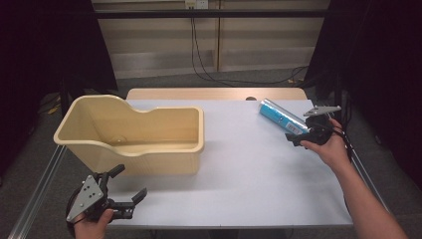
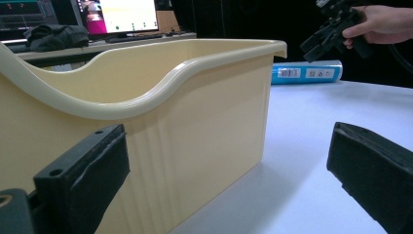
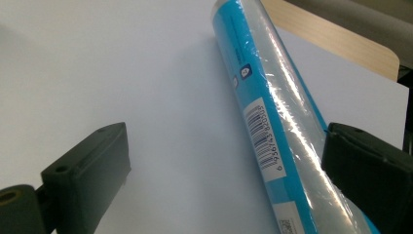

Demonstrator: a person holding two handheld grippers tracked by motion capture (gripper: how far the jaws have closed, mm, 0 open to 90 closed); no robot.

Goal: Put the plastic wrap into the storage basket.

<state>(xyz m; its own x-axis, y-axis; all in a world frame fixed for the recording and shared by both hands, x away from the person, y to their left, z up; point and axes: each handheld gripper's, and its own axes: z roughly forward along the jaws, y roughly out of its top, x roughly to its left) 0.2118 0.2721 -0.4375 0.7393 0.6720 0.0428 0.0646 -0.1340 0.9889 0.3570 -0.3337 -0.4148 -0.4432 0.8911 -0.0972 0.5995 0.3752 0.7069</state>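
High view: the blue roll (image 1: 282, 117) lies on the table (image 1: 249, 169) at right of frame, long axis running upper left to lower right. The right gripper (image 1: 302, 137), jaws spread wide and empty, sits at its lower end, nearer than the open, empty left gripper (image 1: 130, 188).
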